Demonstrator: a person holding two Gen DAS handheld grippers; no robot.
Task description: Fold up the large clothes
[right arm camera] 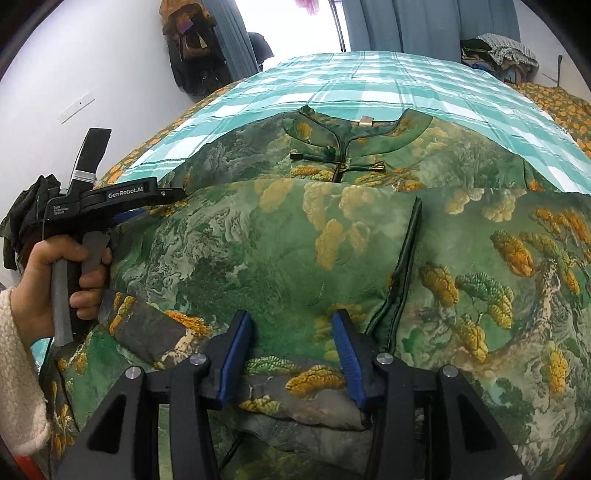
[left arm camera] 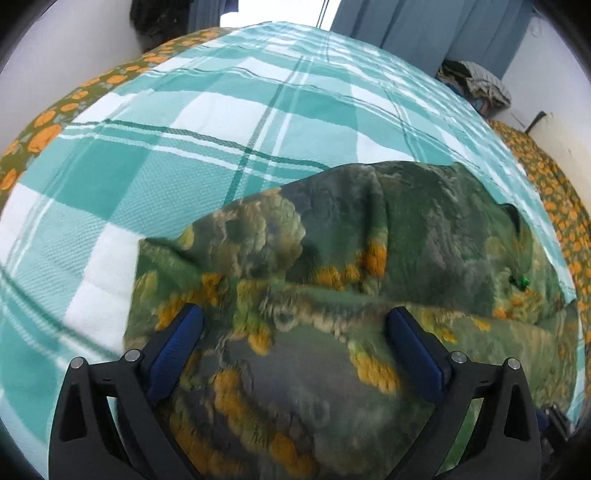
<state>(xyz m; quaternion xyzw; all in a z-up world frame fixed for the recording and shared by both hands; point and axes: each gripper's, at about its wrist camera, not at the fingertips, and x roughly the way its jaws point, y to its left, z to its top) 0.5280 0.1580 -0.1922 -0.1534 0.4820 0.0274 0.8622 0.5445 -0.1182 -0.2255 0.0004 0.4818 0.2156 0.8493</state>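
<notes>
A: Item one, nearest the right wrist camera?
B: Right gripper (right arm camera: pixel 291 354), blue-padded fingers (right arm camera: pixel 236 354) parted, released, nothing between them; they hover over a folded layer of the garment.

A: Item two?
B: Green robe (right arm camera: pixel 280 251), printed with orange and pale pine-and-cloud motifs. It lies on the bed, lower part folded up over the body; a dark piped hem edge (right arm camera: pixel 404 266) runs upward just right of the right gripper. Beyond the fold, the stand collar (right arm camera: pixel 354 129) with knot fastenings points toward the bed's far end.

A: Item three?
B: Left gripper (right arm camera: pixel 122 214), at the robe's left edge, held by a hand (right arm camera: pixel 62 273) in a fleecy white cuff. From its own camera, left gripper (left arm camera: pixel 293 321) shows fingers (left arm camera: pixel 181 339) spread wide, released, over blurred robe (left arm camera: pixel 369 236) fabric.

A: The support?
B: Bed with a teal-and-white checked cover (left arm camera: pixel 207 125); an orange-flowered sheet (left arm camera: pixel 48 129) shows along both side edges.

A: Farthest?
B: Blue curtains (right arm camera: pixel 424 22) and a clothes heap (right arm camera: pixel 498 48) by the far right corner.
</notes>
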